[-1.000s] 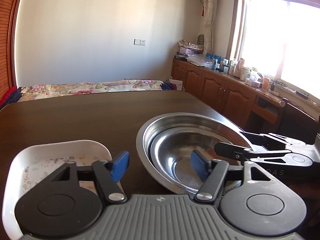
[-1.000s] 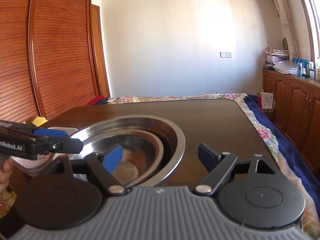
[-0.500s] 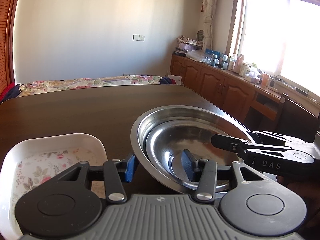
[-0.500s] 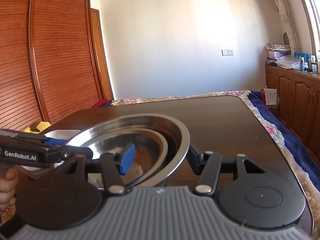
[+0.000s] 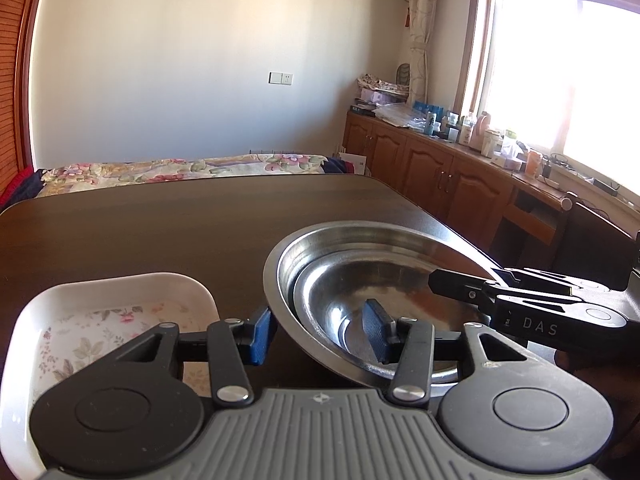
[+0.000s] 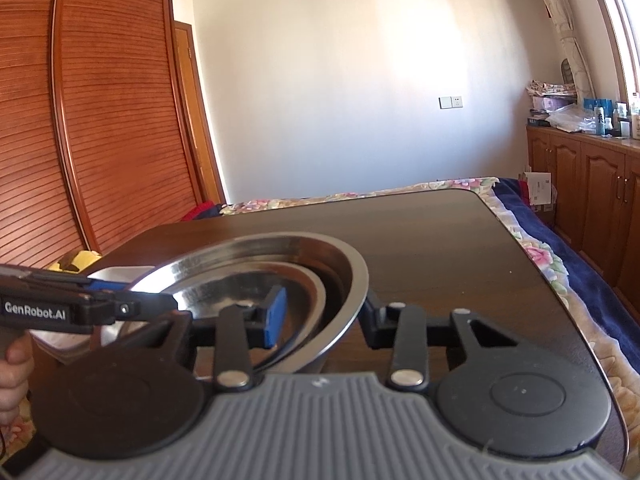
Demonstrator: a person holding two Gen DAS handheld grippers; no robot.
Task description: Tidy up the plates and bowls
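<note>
Left wrist view: the left gripper [image 5: 318, 336] straddles the near rim of the large round stainless-steel bowl [image 5: 280, 272], 1 blue pad outside at 9 o'clock of the rim, the other inside, both seemingly pinching the wall. A smaller round steel bowl [image 5: 360, 296] nests inside it. The stack sits near the 3 o'clock edge of the dark brown wooden table [image 5: 160, 232], and its near side looks raised off the wood. At 8 o'clock of the stack lies a white rounded-square floral dish [image 5: 120, 312], its near part hidden behind the gripper body and cut by the frame. Bare tabletop runs wide toward 12 o'clock up to the far edge.

Right wrist view: the right gripper [image 6: 322, 316] has its jaws closing across the large bowl's rim [image 6: 356, 280], the blue pad inside, the dark finger outside at 3 o'clock; whether both pads press yet is hard to make out. Clear wood stretches from 12 to 3 o'clock up to the curved table edge. The bowl is slightly blurred. A hand [image 6: 14, 368] shows at 9 o'clock, cut by the frame.
</note>
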